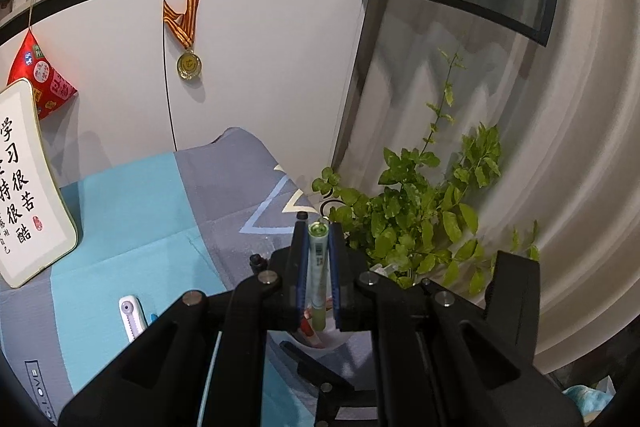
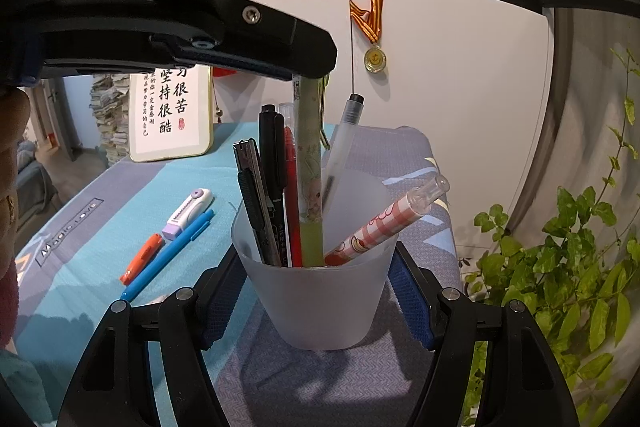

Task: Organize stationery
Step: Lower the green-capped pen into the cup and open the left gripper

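Note:
A frosted plastic cup (image 2: 320,307) stands on the blue and grey tablecloth (image 2: 80,267). My right gripper (image 2: 318,255) is shut on the cup, one blue pad on each side of it. In the cup are several pens, a black box cutter (image 2: 256,199) and a red-checked pen (image 2: 384,223) that leans right. A green pen (image 2: 310,163) stands upright in the cup. My left gripper (image 2: 316,67) comes in from the upper left and is shut on the pen's top end. In the left wrist view the green pen (image 1: 319,259) sits squeezed between the left gripper's (image 1: 318,227) blue pads.
Left of the cup lie a lilac and white cutter (image 2: 188,213), a blue pen (image 2: 168,255) and an orange marker (image 2: 142,259). A framed calligraphy board (image 2: 170,115) stands behind them. A leafy plant (image 2: 560,267) crowds the table's right edge. A medal (image 2: 375,58) hangs on the cabinet.

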Tool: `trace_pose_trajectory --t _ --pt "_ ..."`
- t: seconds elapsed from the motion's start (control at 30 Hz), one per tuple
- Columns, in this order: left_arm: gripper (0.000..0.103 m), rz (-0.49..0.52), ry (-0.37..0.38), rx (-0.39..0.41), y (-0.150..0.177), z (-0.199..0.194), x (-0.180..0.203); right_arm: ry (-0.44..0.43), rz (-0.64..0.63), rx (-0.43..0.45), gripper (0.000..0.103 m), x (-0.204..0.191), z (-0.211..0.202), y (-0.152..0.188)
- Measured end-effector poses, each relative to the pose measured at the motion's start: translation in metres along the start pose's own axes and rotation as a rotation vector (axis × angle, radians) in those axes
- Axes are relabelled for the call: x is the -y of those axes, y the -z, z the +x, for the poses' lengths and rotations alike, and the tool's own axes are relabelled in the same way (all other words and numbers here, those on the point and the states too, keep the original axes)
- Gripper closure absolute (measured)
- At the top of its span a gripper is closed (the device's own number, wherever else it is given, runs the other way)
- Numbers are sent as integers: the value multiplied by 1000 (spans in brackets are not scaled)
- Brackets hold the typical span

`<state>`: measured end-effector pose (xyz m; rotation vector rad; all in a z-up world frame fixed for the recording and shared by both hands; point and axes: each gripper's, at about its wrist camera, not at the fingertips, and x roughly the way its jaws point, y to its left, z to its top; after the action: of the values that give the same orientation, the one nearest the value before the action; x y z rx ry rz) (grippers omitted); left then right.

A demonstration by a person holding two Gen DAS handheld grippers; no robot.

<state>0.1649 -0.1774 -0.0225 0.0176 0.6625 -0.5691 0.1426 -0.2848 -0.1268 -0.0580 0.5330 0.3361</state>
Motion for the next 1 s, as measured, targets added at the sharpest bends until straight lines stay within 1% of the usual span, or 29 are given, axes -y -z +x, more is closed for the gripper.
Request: trace_pose_trajectory --t 0.1,0.23,0.33,0.37,0.47,0.53,0.63,0.7,0.77,0.87,1.0 --pt "95 -8 0 31 -3 -6 1 0 1 0 32 -1 -1 0" --pt "95 -25 5 94 -11 -16 1 0 0 0 32 0 0 0" --pt "95 -2 -31 123 -11 -15 3 0 0 0 32 0 0 0" --pt "95 -2 -38 123 -10 -12 3 0 0 0 32 0 0 0" --pt "95 -28 -18 111 -11 -10 -1 -1 0 1 32 0 0 0" --pt "95 -28 -9 107 -12 -8 -2 -3 1 0 32 0 0 0" --pt "95 -20 -16 102 -8 -2 -2 -4 3 0 32 0 0 0" --pt "95 -10 -20 76 -4 6 -3 -3 3 0 32 -1 0 0" --pt "95 -12 -6 49 1 12 -5 -5 5 -1 32 0 0 0" --pt "95 -46 30 25 4 14 -13 -4 4 -10 32 1 2 -1" --pt "94 -50 31 15 6 12 -15 -8 8 -14 32 2 3 -1"
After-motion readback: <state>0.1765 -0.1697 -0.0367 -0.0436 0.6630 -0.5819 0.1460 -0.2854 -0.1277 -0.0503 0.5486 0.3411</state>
